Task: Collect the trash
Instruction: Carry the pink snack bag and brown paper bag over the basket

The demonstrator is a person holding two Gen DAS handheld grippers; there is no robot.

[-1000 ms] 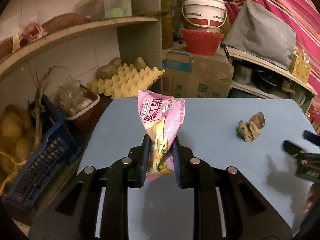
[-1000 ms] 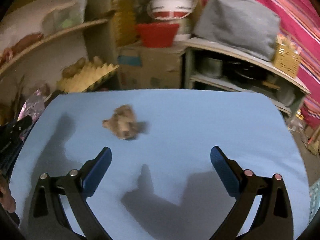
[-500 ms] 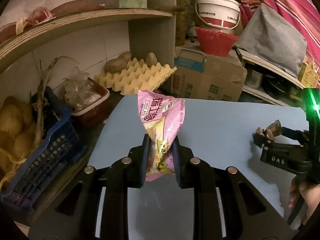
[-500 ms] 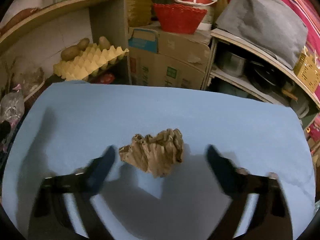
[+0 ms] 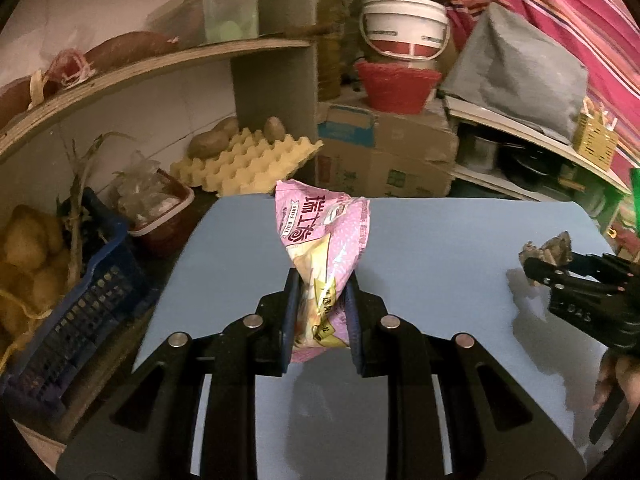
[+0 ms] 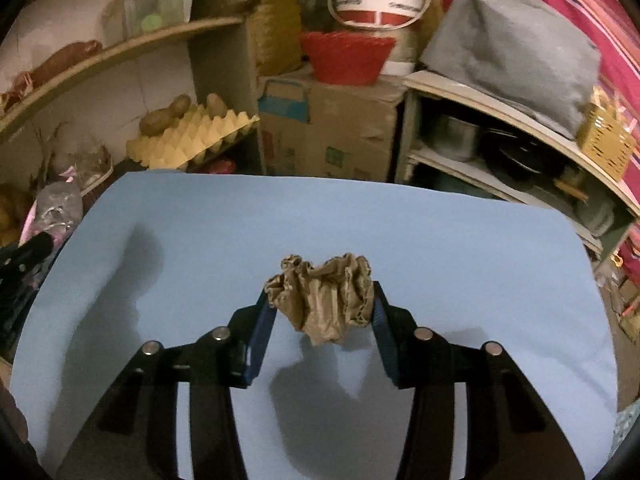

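My left gripper (image 5: 322, 292) is shut on a pink snack wrapper (image 5: 324, 248) and holds it upright above the blue table (image 5: 432, 236). My right gripper (image 6: 320, 300) is shut on a crumpled brown paper ball (image 6: 322, 300) and holds it just above the table (image 6: 460, 248), with its shadow below. The right gripper and the paper ball (image 5: 548, 246) also show at the right edge of the left wrist view. The left gripper and the wrapper (image 6: 52, 208) show at the left edge of the right wrist view.
Left of the table stand a blue crate (image 5: 80, 312) of potatoes and a red basket (image 5: 160, 216). Behind are yellow egg trays (image 5: 244, 164), cardboard boxes (image 5: 380, 156), a red bowl (image 5: 394, 86), a white bucket (image 5: 404, 30) and shelves with pots (image 6: 500, 148).
My right gripper moved in on the brown paper ball, closed on it and lifted it off the table. My left gripper kept hold of the pink wrapper and shifted slightly.
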